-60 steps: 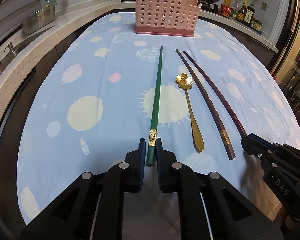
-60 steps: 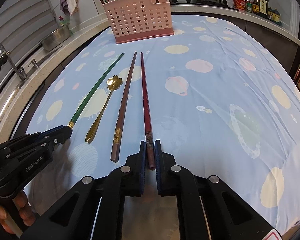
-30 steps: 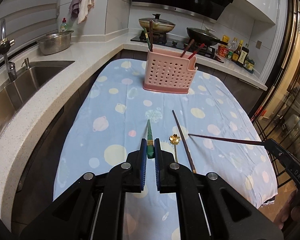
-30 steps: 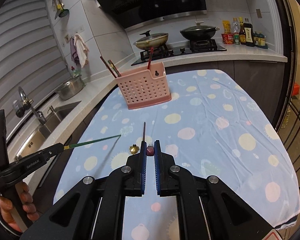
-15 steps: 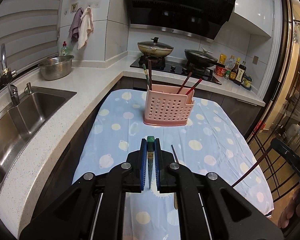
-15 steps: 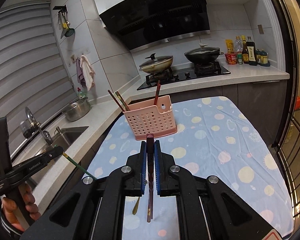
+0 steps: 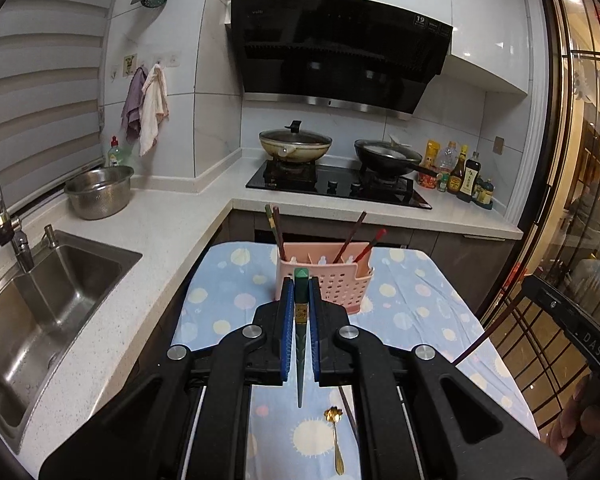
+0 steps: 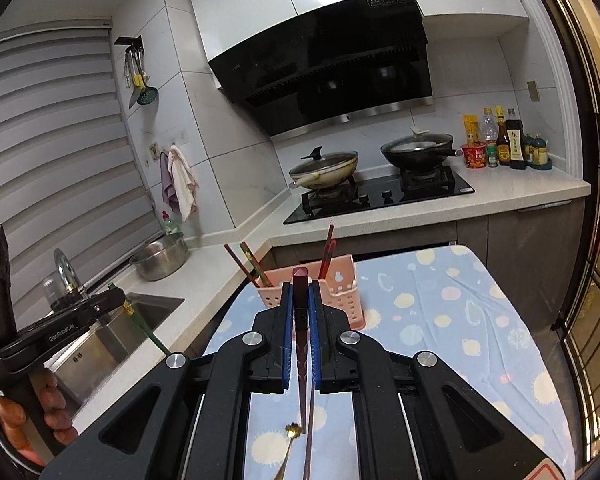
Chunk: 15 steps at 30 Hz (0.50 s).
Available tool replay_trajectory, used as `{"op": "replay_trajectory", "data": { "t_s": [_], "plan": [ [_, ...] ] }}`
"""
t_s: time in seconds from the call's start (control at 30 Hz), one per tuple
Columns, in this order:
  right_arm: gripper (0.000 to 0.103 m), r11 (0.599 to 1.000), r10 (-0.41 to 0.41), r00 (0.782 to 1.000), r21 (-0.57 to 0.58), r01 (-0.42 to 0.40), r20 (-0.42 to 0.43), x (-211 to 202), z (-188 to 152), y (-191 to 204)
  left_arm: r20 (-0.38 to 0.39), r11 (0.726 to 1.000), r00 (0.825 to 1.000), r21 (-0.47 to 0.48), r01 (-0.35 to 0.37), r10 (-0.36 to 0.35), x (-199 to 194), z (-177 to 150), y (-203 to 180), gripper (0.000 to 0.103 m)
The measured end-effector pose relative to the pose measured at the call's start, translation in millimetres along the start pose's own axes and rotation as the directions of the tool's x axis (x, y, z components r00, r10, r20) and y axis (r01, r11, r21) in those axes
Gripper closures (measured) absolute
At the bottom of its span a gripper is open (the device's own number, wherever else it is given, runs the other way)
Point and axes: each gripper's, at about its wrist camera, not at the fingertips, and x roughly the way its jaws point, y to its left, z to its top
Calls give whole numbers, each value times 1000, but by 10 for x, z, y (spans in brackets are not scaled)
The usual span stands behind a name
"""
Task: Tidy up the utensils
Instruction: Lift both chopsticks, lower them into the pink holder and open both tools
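**Both tools raised over the desk, each clamped on one chopstick**

Seen from above and behind: the desk (image 7: pixel 420 304) under its blue spotted cloth, with a pink utensil basket (image 7: pixel 327 280) at the far end near the counter edge. Already standing in that basket: several chopsticks, two leaning at the left side and two at the right.

Left tool (image 7: pixel 300 312), held high above the near half of the desk, closed tight on a green chopstick (image 7: pixel 300 360). Gripped near the thick end, just under the gold band; thick tip poking up past the blue pads, thin end hanging down toward the cloth. From this view, lined up in front of the basket's left half, well short of it.

Right tool (image 8: pixel 300 316), likewise lifted and pinched shut on a dark red chopstick (image 8: pixel 301 360). Thick end sticking up between the pads, the rest tapering downward. Lined up with the basket (image 8: pixel 342 296) ahead, not touching it. Visible too at the right edge of the left wrist view, with the red stick slanting down from it.

Lying flat on the cloth beneath both tools: a brown chopstick (image 8: pixel 309 432), running lengthwise down the desk, and just beside it on the left a small gold spoon (image 7: pixel 336 440) with a flower-shaped bowl, bowl end toward the basket. Both well below the held sticks and apart from them.
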Motion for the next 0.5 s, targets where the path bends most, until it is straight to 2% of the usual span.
{"op": "replay_trajectory", "data": {
  "t_s": [0.27, 0.5],
  "plan": [
    [96, 1000, 10, 997, -14, -9, 81, 344, 562, 52, 92, 1000, 996, 18, 7, -9, 167, 613, -120, 96],
    [96, 998, 28, 992, -50, -23, 120, 769, 950, 198, 134, 1000, 991, 22, 6, -9, 471, 1071, -183, 96]
  ]
}}
